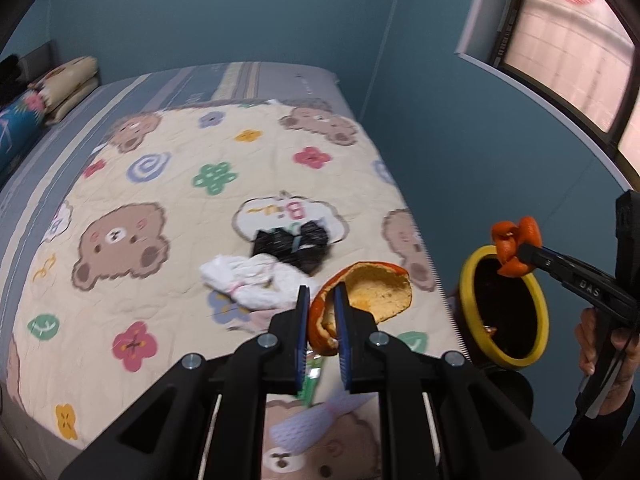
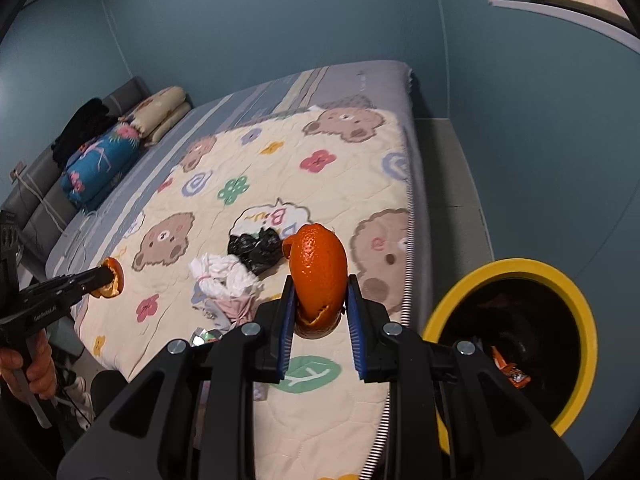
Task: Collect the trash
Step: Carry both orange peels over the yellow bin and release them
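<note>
Two curled orange peel pieces, one pinched in each set of jaws: left gripper [image 1: 323, 312] holds the cupped peel [image 1: 362, 300], right gripper [image 2: 319, 312] the curled peel [image 2: 319, 276], both near the yellow-rimmed black bin [image 2: 508, 344] for dropping.

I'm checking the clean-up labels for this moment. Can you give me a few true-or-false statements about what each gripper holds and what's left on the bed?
1. The left gripper is shut on a piece of orange peel. True.
2. The right gripper is empty. False: it holds another orange peel.
3. The bin has a red rim. False: it is yellow.
4. A black plastic bag lies on the quilt. True.
5. The white crumpled bag is in the bin. False: it lies on the quilt.
</note>
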A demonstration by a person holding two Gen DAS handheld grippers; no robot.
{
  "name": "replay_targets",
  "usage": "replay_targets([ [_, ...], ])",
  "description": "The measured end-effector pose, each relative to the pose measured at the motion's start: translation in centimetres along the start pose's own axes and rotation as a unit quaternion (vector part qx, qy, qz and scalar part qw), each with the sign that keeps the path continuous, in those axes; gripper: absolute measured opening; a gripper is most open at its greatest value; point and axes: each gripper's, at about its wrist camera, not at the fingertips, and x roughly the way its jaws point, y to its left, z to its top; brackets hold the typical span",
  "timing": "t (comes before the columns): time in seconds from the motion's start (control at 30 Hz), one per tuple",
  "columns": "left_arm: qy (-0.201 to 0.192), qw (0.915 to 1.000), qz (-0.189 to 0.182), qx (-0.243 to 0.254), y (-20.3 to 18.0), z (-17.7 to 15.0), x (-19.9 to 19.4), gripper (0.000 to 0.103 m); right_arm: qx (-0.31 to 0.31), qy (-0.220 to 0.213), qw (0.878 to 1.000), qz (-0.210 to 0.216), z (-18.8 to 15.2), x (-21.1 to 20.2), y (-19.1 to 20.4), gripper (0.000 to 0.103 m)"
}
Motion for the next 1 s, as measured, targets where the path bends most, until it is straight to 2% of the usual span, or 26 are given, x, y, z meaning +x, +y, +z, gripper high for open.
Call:
replay_targets([
  [0.3, 0.0, 0.998, -0.039, 0.05, -6.7, 1.5, 1.3, 0.012, 0.029, -0.021, 0.999, -0.021, 0.2, -2.3, -4.2, 0.023],
  [0.63, 0.024, 0.9932, -0.093, 0.065, -12.0, 1.8, 5.3, 0.012, 0.065, -0.024, 0.996, -0.05, -0.7, -3.2, -9.7, 0.023],
  [1.0, 0.047, 0.9866, -0.118, 0.103, -18.7, 2.2, 9.9, 0.012, 0.096, -0.019, 0.992, -0.084, -1.3, -2.9, -14.3, 0.023],
])
